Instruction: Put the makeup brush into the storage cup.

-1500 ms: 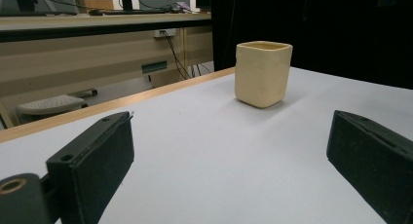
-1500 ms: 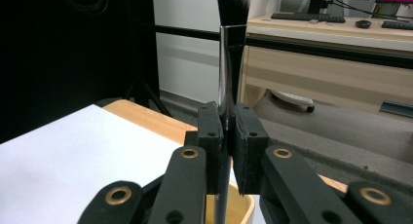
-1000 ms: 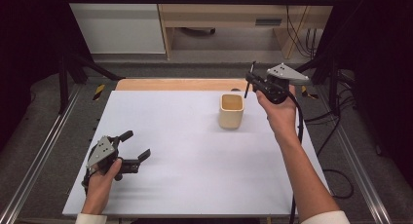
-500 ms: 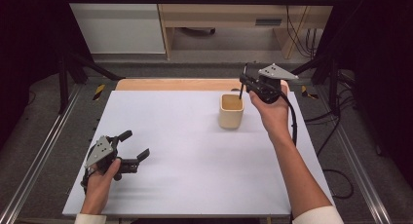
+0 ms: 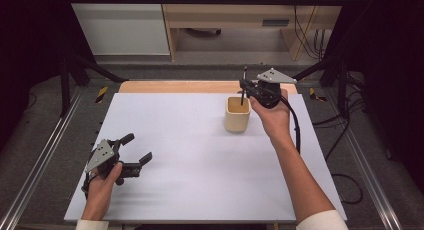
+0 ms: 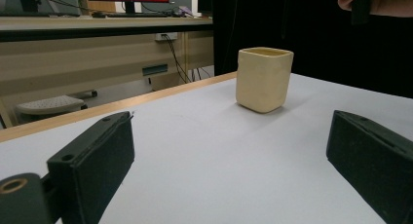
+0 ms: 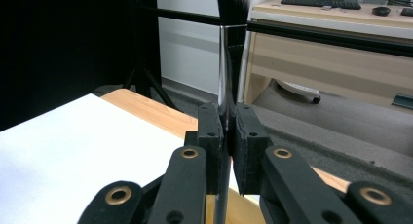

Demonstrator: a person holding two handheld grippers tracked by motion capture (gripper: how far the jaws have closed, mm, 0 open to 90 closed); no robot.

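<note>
A cream square cup stands upright on the white table top, right of centre toward the far edge. Just above its right rim my right gripper is shut on a thin black brush. The brush stands upright, bristles up, its lower end hanging over the cup's mouth. Near the front left my left gripper rests open on the table, its jaws wide apart with nothing between them, pointing toward the cup.
A wooden strip borders the table's far edge. Metal rails run along both sides. A desk and cabinet stand beyond the table. Cables lie on the floor at the right.
My right gripper has carried the brush leftward and slightly down, from right of the cup to over its mouth. The left gripper has stayed put.
</note>
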